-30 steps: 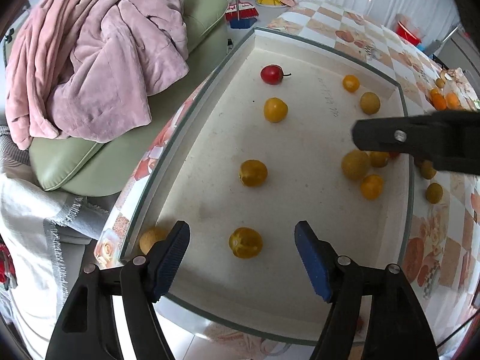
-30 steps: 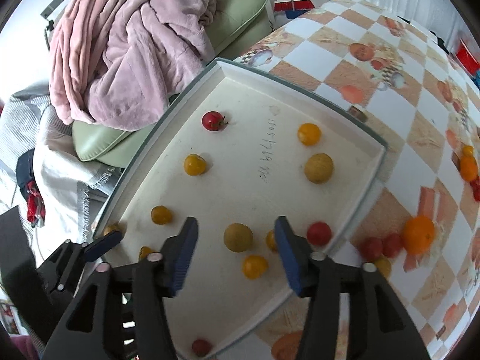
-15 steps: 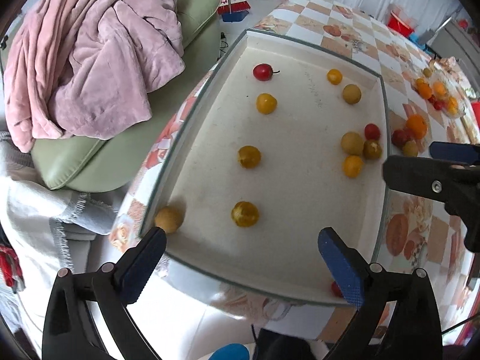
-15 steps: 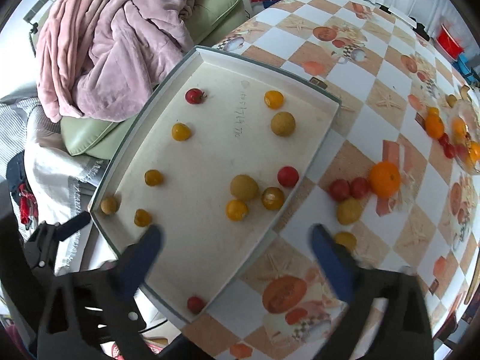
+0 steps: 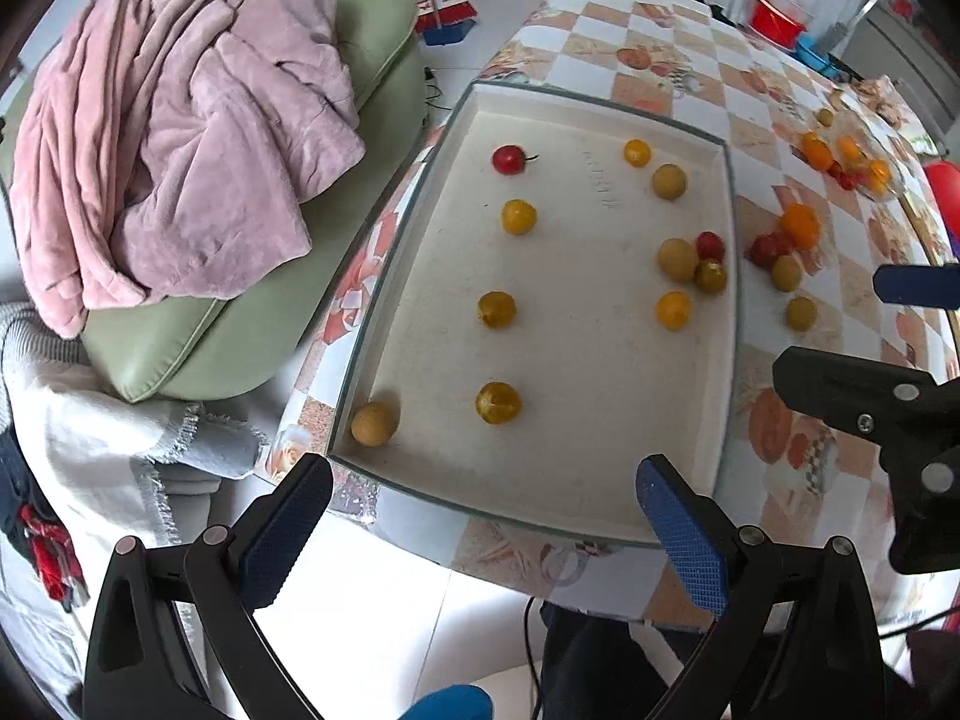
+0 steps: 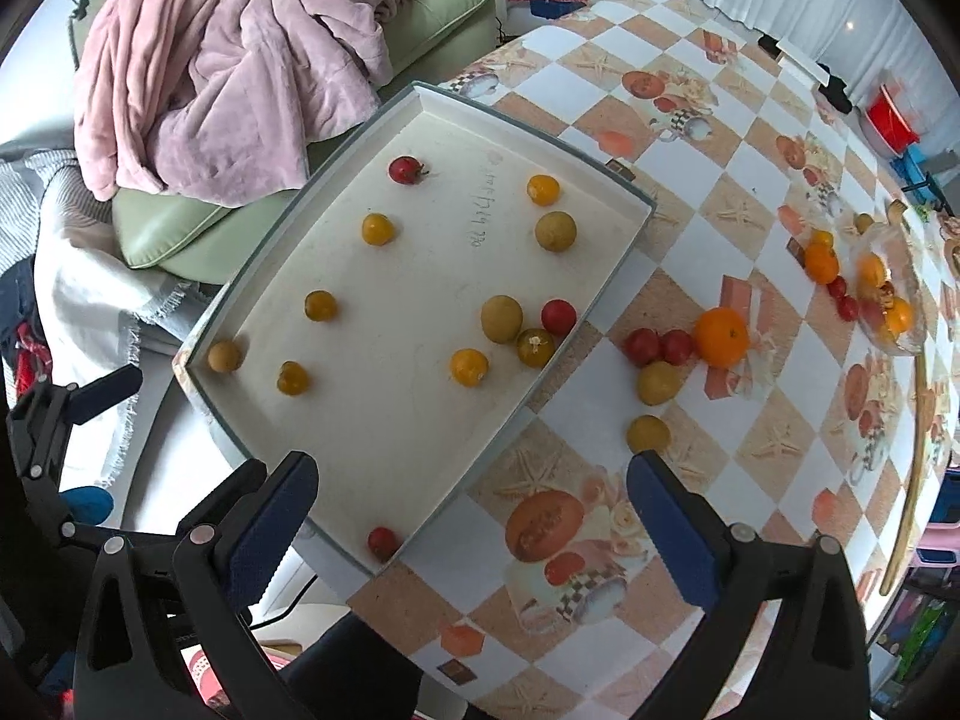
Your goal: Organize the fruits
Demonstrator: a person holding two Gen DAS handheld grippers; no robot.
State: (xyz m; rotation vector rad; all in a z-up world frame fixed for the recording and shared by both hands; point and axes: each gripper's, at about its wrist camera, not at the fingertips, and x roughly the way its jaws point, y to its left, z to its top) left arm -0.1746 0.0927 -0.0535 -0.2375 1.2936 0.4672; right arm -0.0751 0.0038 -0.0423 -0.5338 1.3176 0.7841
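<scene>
A white tray (image 5: 600, 480) (image 6: 372, 480) holds several small yellow, green and red fruits, such as a yellow one (image 5: 498, 402) near its front and a red one (image 6: 383, 542) in its near corner. More fruits lie on the checked tablecloth to its right: an orange (image 6: 722, 336), red tomatoes (image 6: 642, 345) and two yellow-green fruits (image 6: 648, 433). My left gripper (image 5: 483, 531) is open and empty, held back over the tray's near edge. My right gripper (image 6: 471, 525) is open and empty above the tray's near right corner.
A pink blanket (image 5: 174, 144) lies on a green sofa cushion (image 5: 198, 348) left of the table. A clear bowl with fruits (image 6: 888, 300) stands far right. A wooden stick (image 6: 906, 480) lies along the table's right edge. A red tub (image 5: 777, 18) is on the floor beyond.
Both grippers pulled back and up from the tray, and their jaws spread wider. The fruits have not moved.
</scene>
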